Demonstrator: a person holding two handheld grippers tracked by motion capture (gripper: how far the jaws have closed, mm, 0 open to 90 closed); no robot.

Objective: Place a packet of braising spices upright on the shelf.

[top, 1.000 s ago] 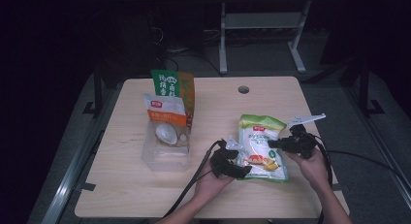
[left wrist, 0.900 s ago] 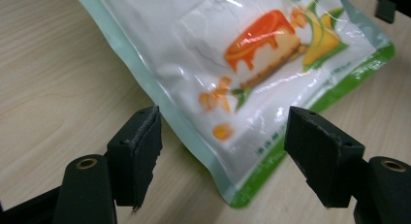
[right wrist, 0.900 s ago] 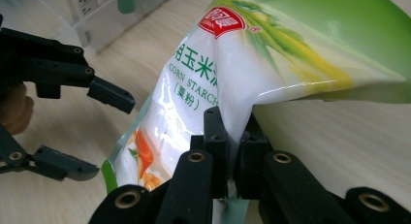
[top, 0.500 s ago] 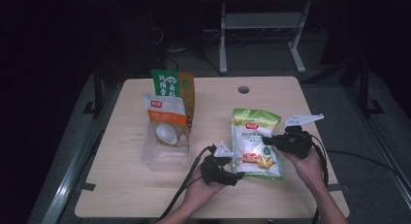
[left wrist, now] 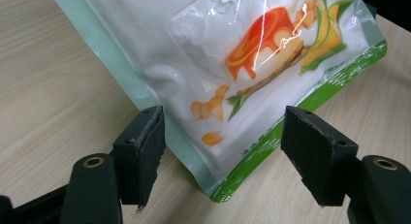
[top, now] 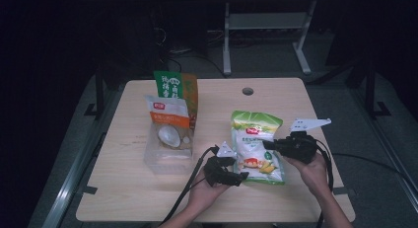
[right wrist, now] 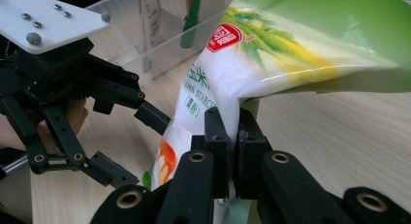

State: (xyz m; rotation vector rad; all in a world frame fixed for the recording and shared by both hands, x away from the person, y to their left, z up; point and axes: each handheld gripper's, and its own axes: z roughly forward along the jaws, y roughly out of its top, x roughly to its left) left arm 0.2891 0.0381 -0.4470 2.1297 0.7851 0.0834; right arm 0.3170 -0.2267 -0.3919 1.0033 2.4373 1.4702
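1. The right gripper (right wrist: 231, 151) was clamped narrow on one edge of the starch bag (right wrist: 271, 64), its two black jaws pinching the glossy film so that the film creased and folded above them; in the high view the right gripper (top: 270, 145) met the starch bag (top: 256, 149) at its right side, over the near right part of the table (top: 296, 198).
2. The left gripper (left wrist: 223, 151) stood wide, its jaws having just been closing a little; a lower corner of the starch bag (left wrist: 232, 64) lay between the pads (left wrist: 150, 146) without being pressed; the pads were matte black foam, blunt and rough at the edges.
3. In the high view the left gripper (top: 239, 176) sat at the bag's near left corner.
4. The bag was a flat, shiny plastic pouch; mostly white, with a green top band, a green sealed bottom edge, a red logo, and pictures of an orange-glazed pudding, corn kernels and a corn cob; it was lifted at an angle off the pale wood-grain tabletop.
5. Well apart to the left stood a clear plastic bin (top: 167, 156), rectangular and see-through; in it stood an orange-and-white packet (top: 170, 122) and, behind that, a green-and-orange packet (top: 175, 87).
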